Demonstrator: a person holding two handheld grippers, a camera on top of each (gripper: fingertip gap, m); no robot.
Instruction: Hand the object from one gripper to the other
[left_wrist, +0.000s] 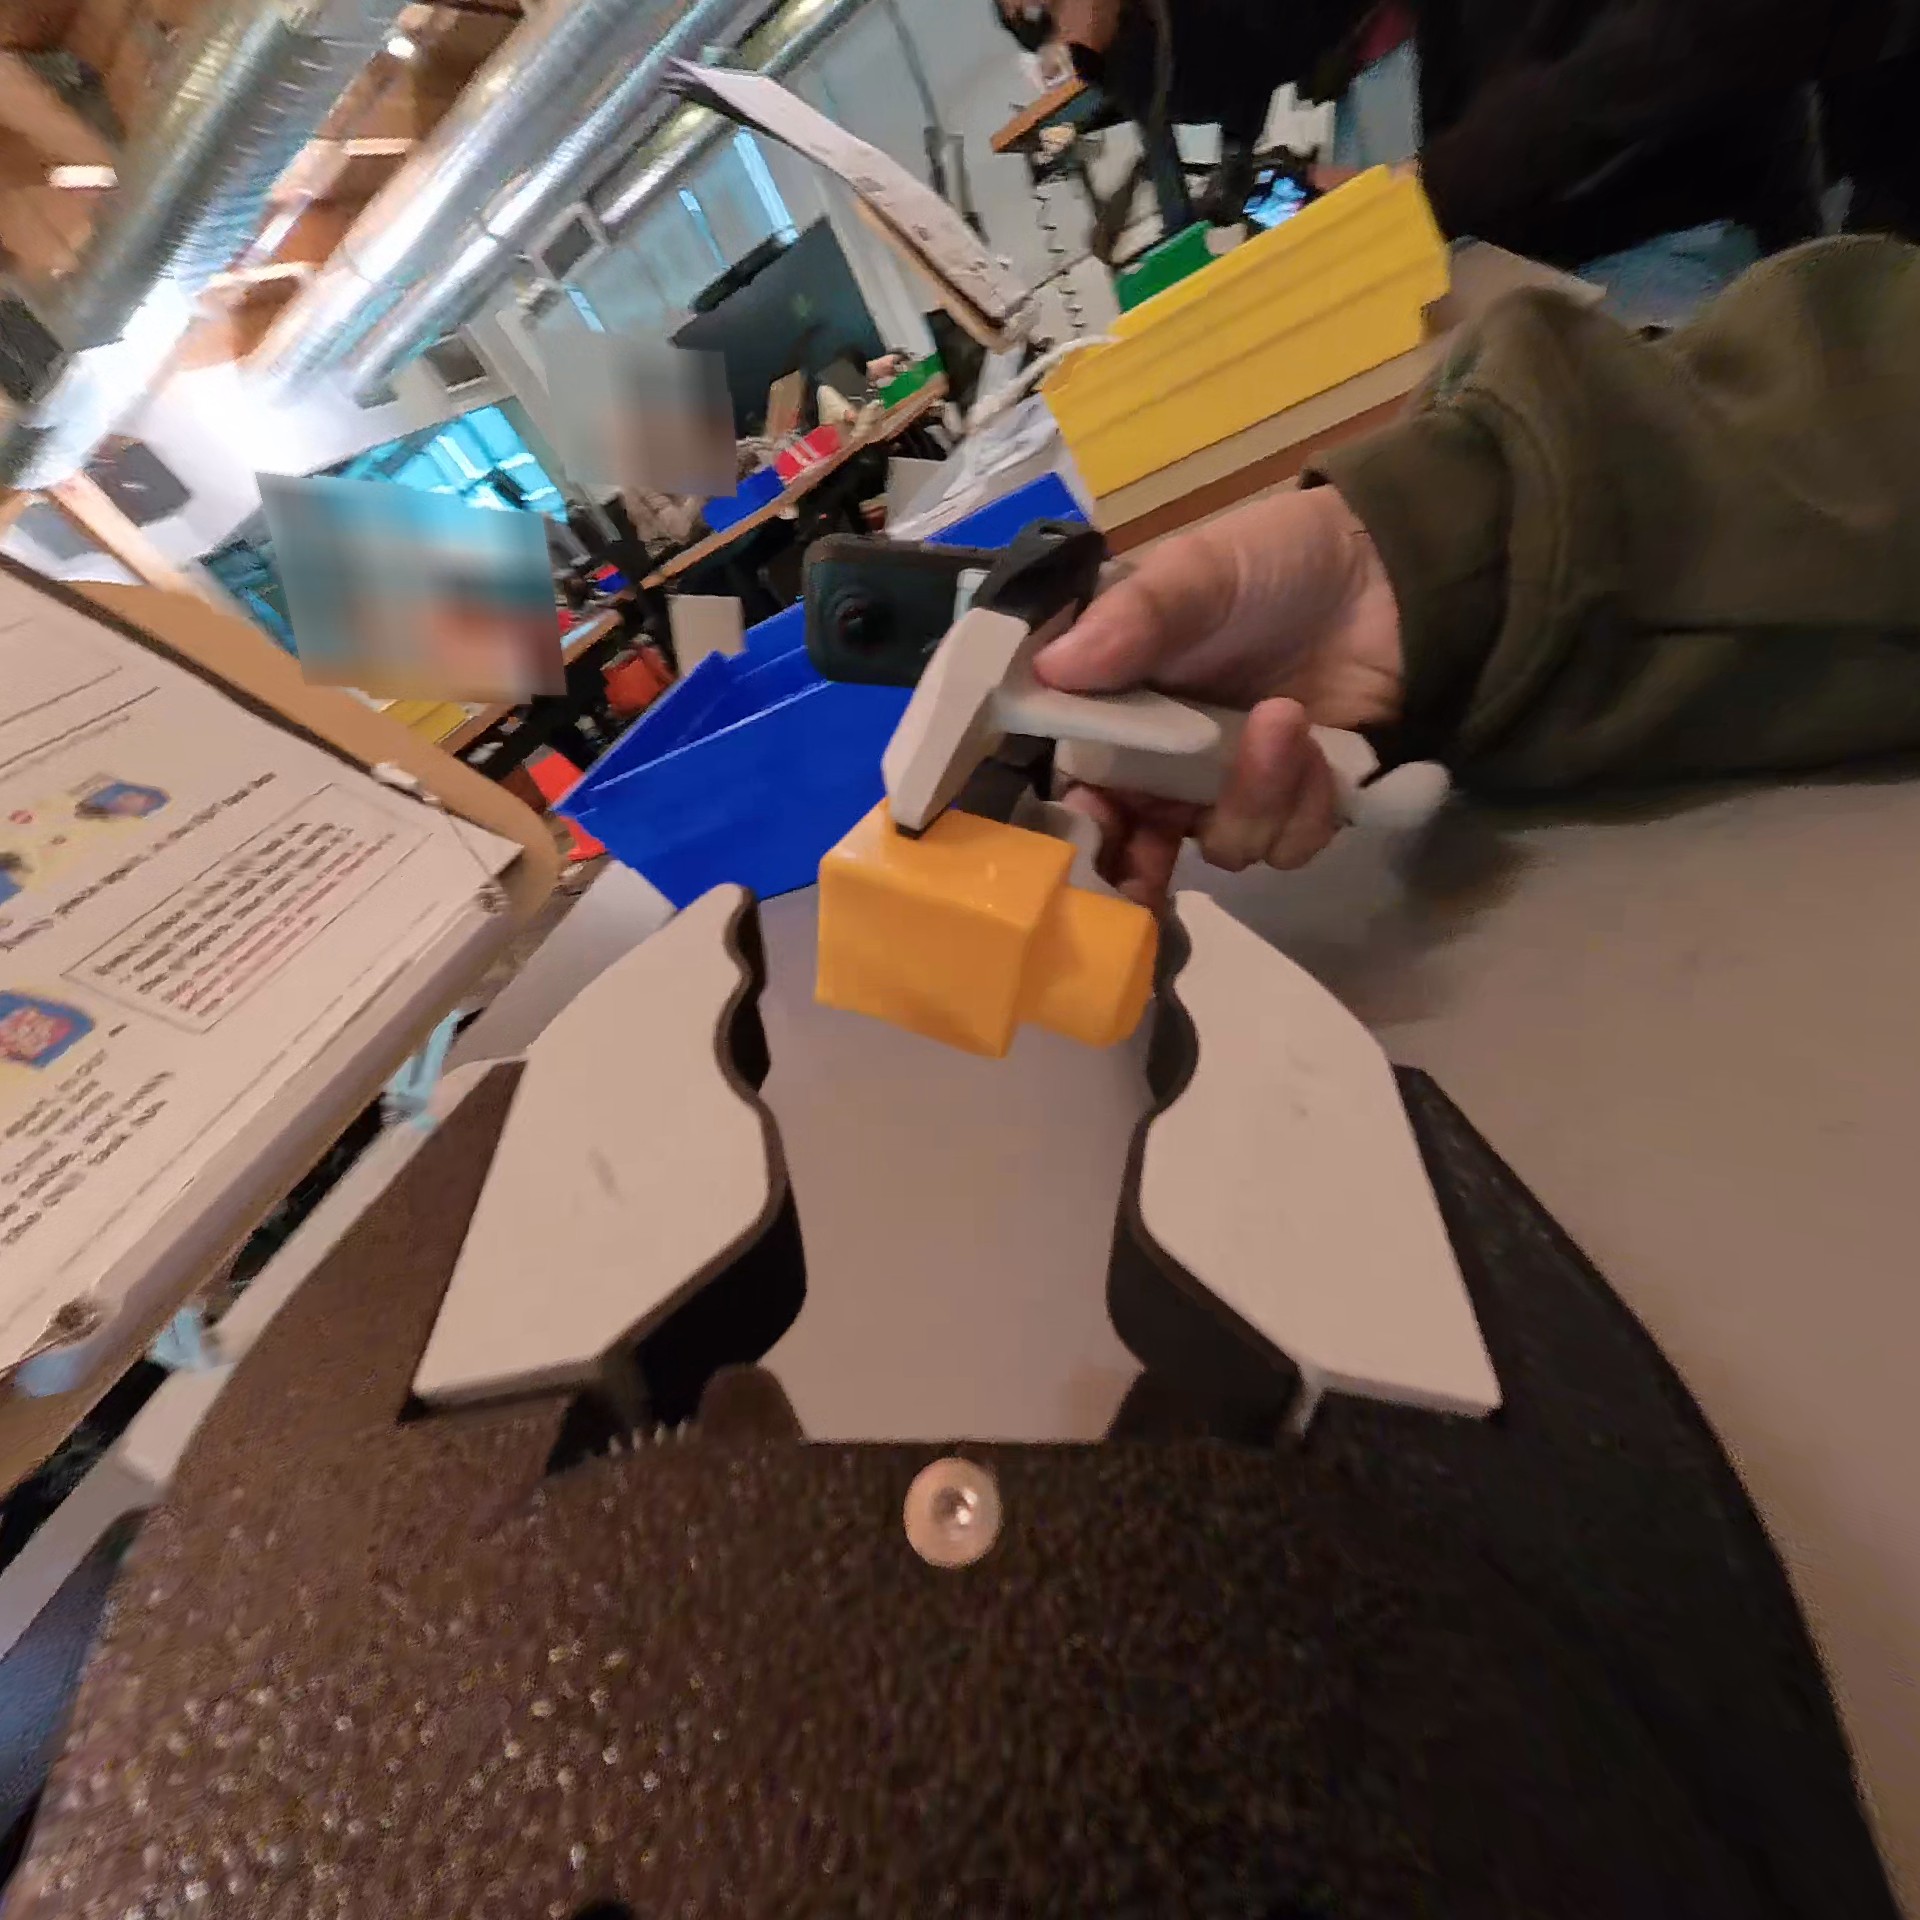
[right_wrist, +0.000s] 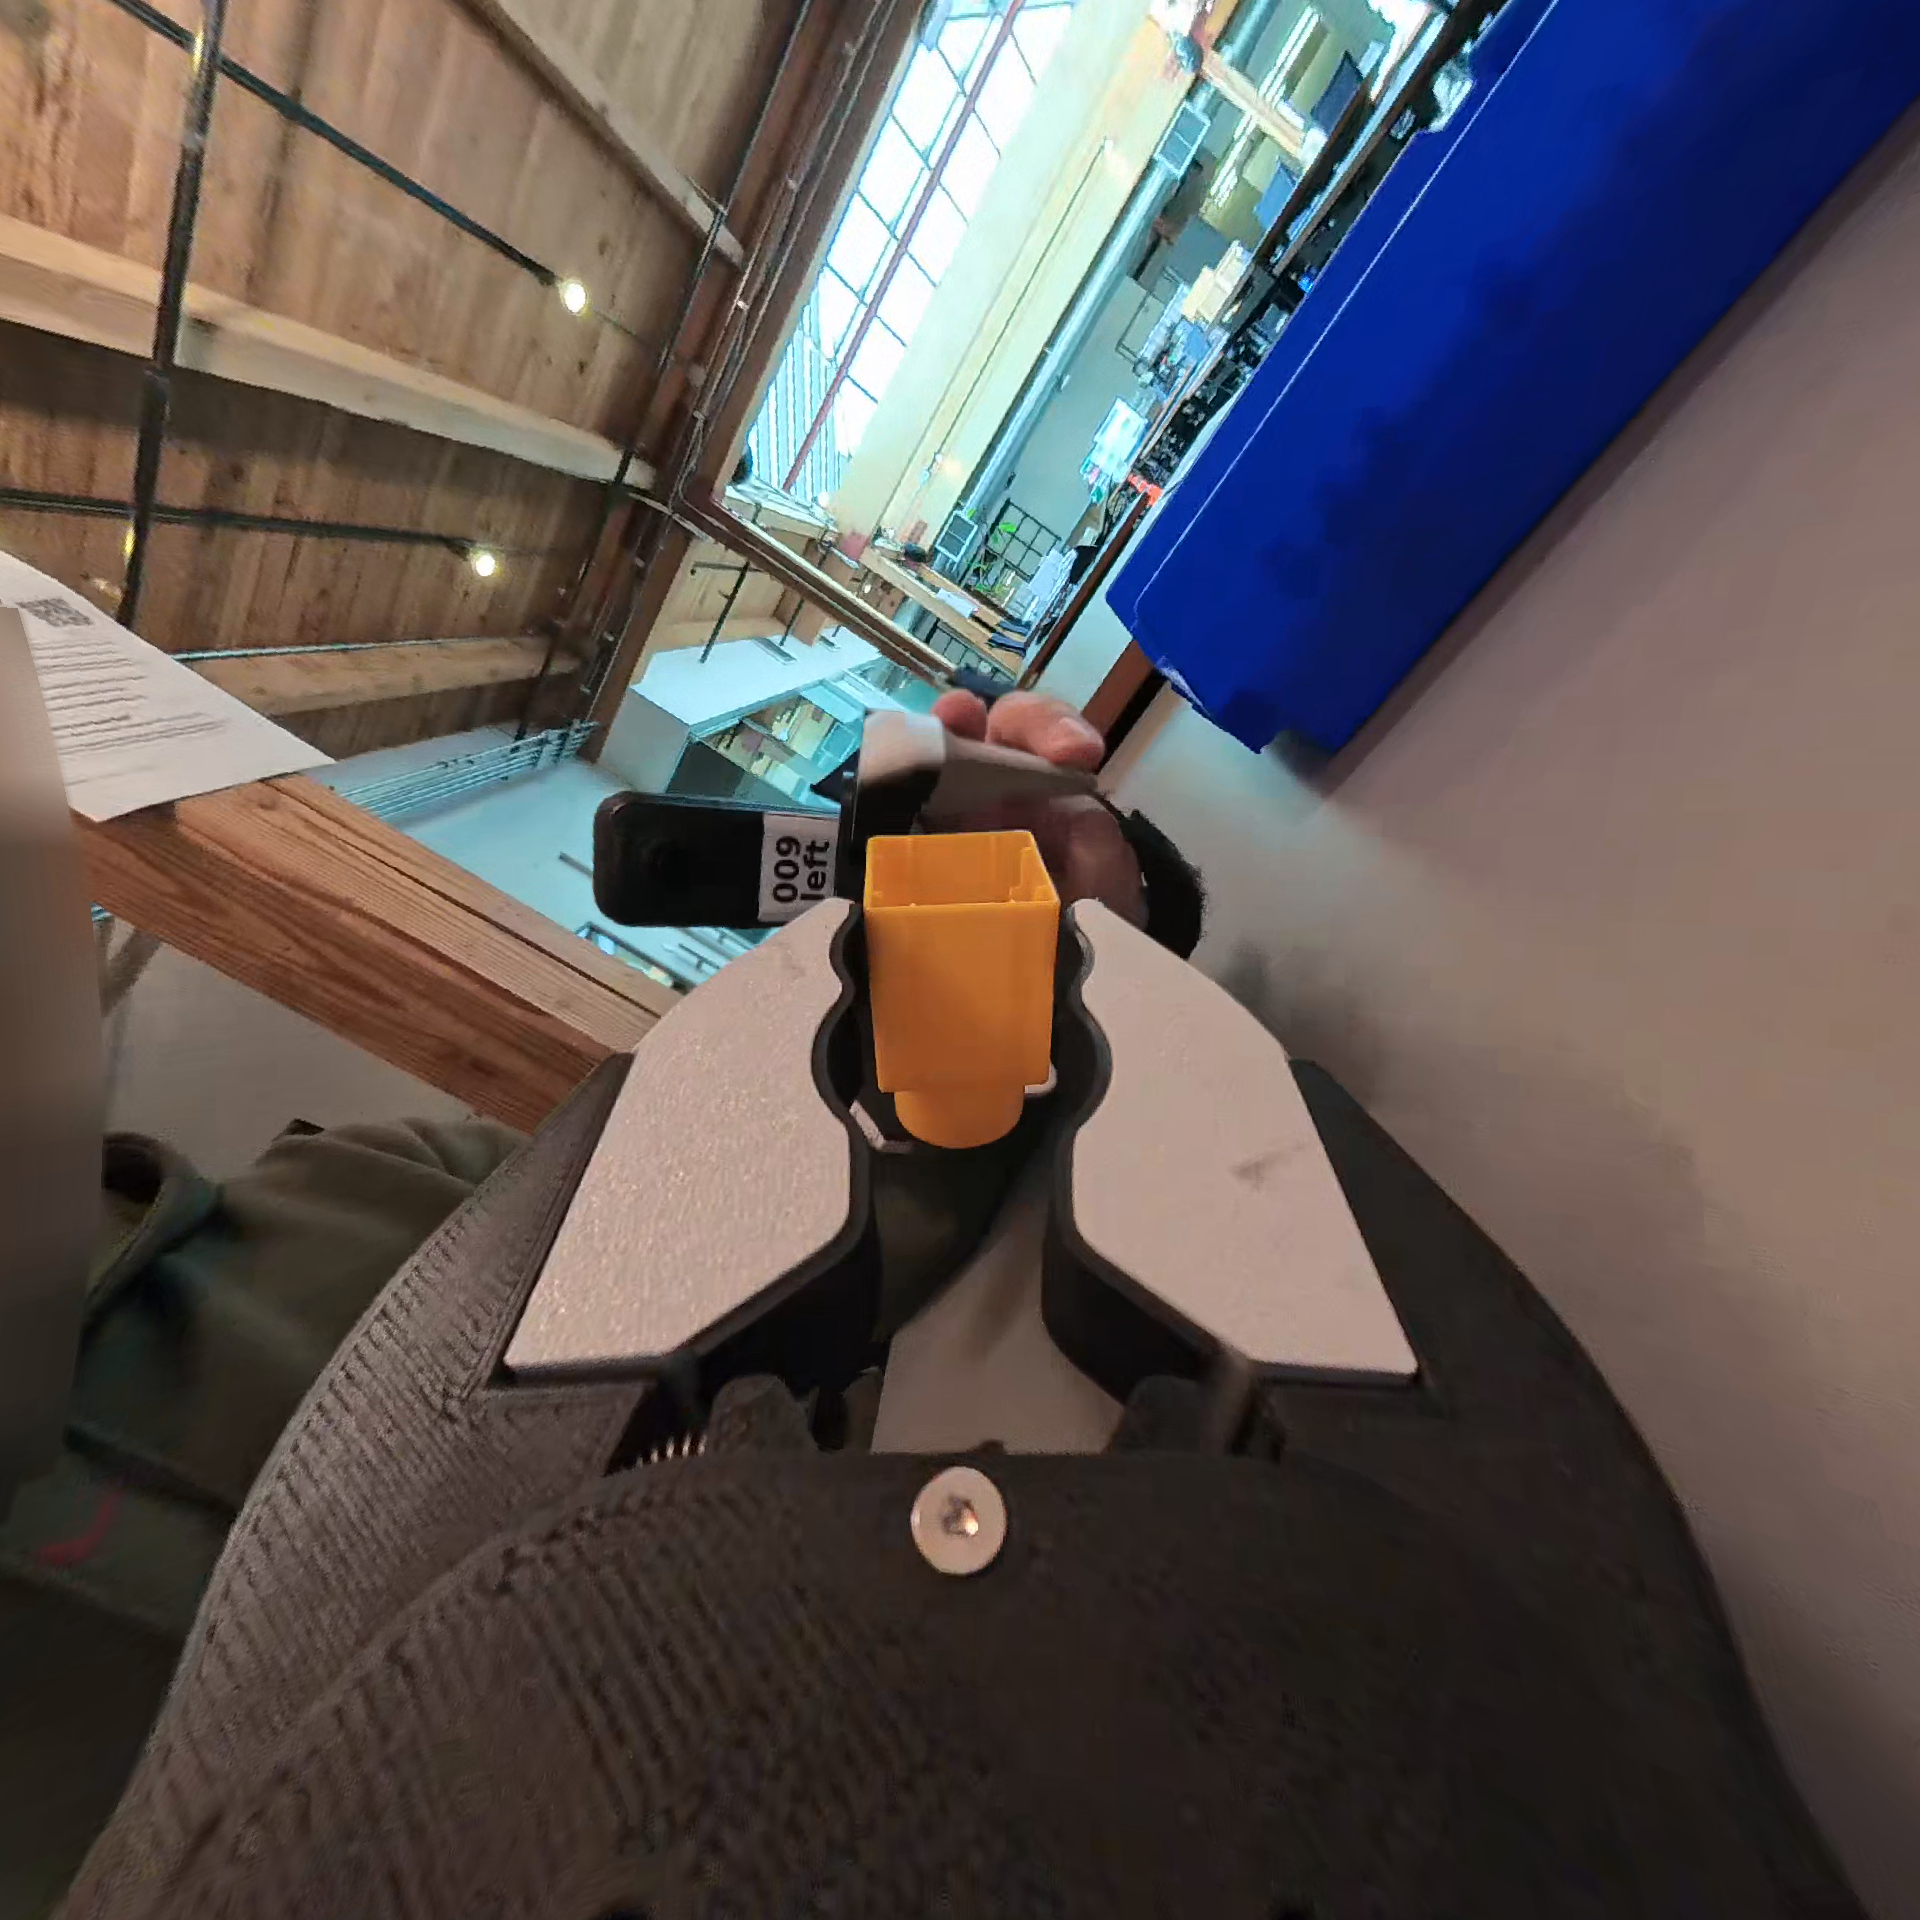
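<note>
The object is an orange plastic piece (left_wrist: 935, 935), a hollow square block with a round stub on one end. My right gripper (right_wrist: 961, 935) is shut on the block (right_wrist: 961, 987), with the stub pointing back toward its palm. In the left wrist view a hand in a green sleeve brings the right gripper in from the upper right; one grey finger (left_wrist: 951, 717) rests on top of the block. My left gripper (left_wrist: 961, 914) is open, its jaws wide apart, with the block level with its fingertips. The left gripper's black camera body (right_wrist: 707, 868) shows just beyond the block.
A blue bin (left_wrist: 727, 790) stands just behind the hand-over spot, also seen in the right wrist view (right_wrist: 1507, 364). A yellow bin (left_wrist: 1247, 332) sits farther back right. A cardboard board with a printed sheet (left_wrist: 208, 935) stands at the left. The grey table (left_wrist: 1610, 1039) lies below. My two grippers' fingertips are within a few centimetres of each other.
</note>
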